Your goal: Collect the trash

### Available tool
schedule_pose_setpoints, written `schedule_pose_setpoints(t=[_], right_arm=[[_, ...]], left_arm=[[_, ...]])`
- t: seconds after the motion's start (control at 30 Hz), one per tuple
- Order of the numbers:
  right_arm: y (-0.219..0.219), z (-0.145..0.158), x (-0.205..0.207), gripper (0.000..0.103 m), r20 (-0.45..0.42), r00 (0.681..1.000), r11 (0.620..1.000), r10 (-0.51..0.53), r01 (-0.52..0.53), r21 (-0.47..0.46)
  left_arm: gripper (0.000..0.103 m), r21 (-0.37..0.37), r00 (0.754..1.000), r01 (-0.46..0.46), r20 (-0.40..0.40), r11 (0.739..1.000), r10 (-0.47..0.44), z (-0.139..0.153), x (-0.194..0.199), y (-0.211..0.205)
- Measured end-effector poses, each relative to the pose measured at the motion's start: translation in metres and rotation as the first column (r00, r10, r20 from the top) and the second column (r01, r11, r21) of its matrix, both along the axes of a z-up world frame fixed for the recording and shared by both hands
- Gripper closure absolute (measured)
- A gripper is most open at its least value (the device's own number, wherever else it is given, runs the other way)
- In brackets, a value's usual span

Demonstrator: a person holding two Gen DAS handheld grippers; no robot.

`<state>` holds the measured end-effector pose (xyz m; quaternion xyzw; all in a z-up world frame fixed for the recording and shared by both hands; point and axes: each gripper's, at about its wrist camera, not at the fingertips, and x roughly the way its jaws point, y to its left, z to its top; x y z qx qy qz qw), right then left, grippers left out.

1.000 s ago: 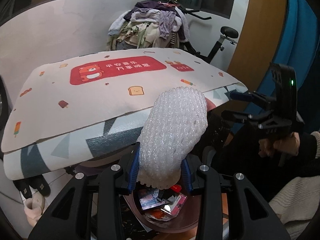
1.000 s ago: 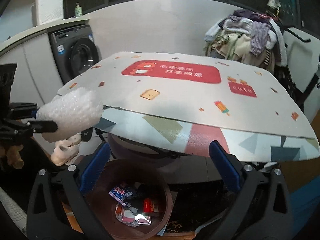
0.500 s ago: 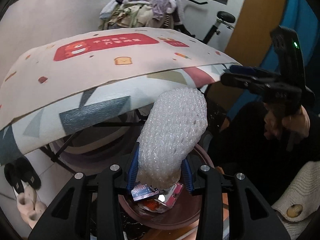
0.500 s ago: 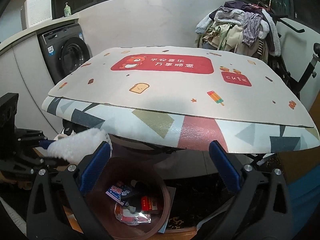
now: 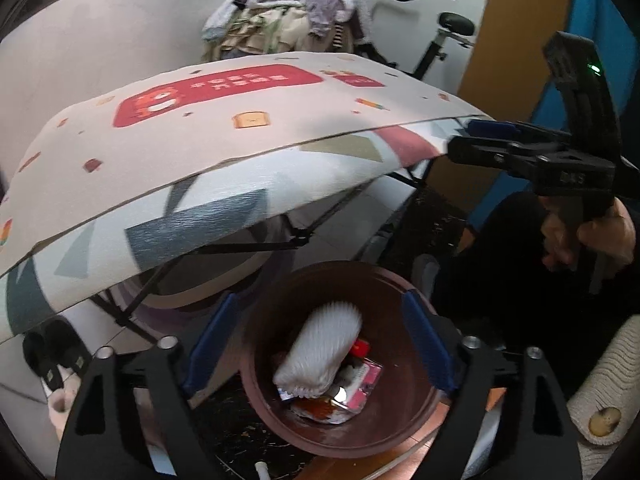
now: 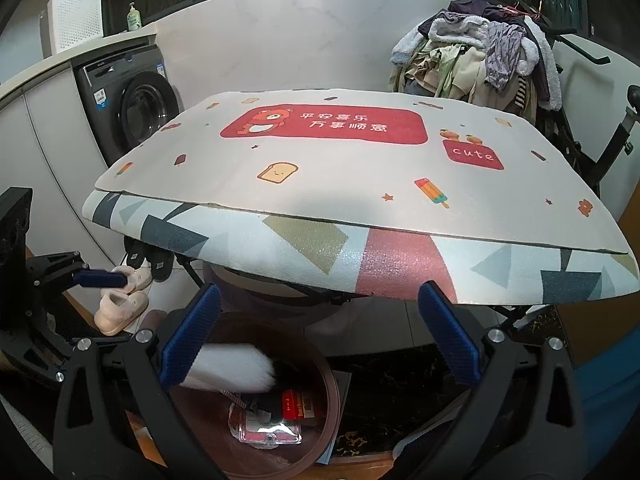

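A white foam net sleeve [image 5: 322,354] is falling, blurred, into the round brown trash bin [image 5: 404,420], above several wrappers and a pink blister pack [image 5: 360,388]. My left gripper [image 5: 320,344] is open and empty right above the bin. In the right wrist view the sleeve [image 6: 236,368] is a white blur at the bin's near rim [image 6: 330,396]. My right gripper [image 6: 318,334] is open and empty, above the bin in front of the table. The left gripper also shows at the left edge of the right wrist view [image 6: 100,280].
A folding table with a cartoon mat [image 6: 340,160] overhangs the bin. Slippers [image 6: 120,304] lie on the floor at left. A washing machine [image 6: 132,108] stands behind, and a clothes pile [image 6: 480,60] on an exercise bike at back right.
My left gripper lowered over the bin, opened and let go of the foam sleeve, which drops into the bin. The right gripper stayed open and moved little.
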<state>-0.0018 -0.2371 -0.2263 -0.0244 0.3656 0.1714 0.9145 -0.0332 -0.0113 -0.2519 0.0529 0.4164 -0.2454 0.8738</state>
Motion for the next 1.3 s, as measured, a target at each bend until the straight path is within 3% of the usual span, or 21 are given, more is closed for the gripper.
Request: schedule_pose_setpoints(t=[0.17,0.43,0.6,0.73,0.97,1.1,1.3], right_arm=[[0.000,0.000,0.000,0.006,0.000,1.000,1.000,-0.001,0.001,0.000],[0.000,0.002,0.001,0.006,0.002,1.000,1.000,-0.007,0.007,-0.002],[-0.003,0.027,0.007,0.006,0.014,1.000,1.000,-0.028,0.028,0.002],[-0.002,0.074,0.012,0.006,0.072,0.997,0.999,-0.039,0.039,0.008],[0.002,0.144,0.016,0.006,0.137,0.990,0.999,-0.046,0.046,0.000],[0.002,0.163,0.015,0.006,0.142,0.989,0.999,-0.051,0.052,-0.006],[0.005,0.175,0.011,0.006,0.157,0.987,0.999,-0.043,0.045,-0.009]], left_arm=[[0.011,-0.005,0.996,-0.090,0.018,0.996,0.090,0.004,0.005,0.014],[0.009,-0.002,0.989,-0.142,0.050,0.990,0.142,0.014,0.006,0.023],[0.006,-0.016,0.971,-0.190,0.145,0.982,0.191,0.060,0.009,0.033],[0.006,-0.028,0.945,-0.222,0.239,0.975,0.222,0.112,0.013,0.038],[0.006,0.015,0.875,-0.309,0.396,0.951,0.278,0.189,0.011,0.034],[0.006,0.009,0.865,-0.337,0.398,0.941,0.306,0.211,0.012,0.036],[0.006,-0.018,0.857,-0.364,0.385,0.931,0.343,0.223,0.008,0.038]])
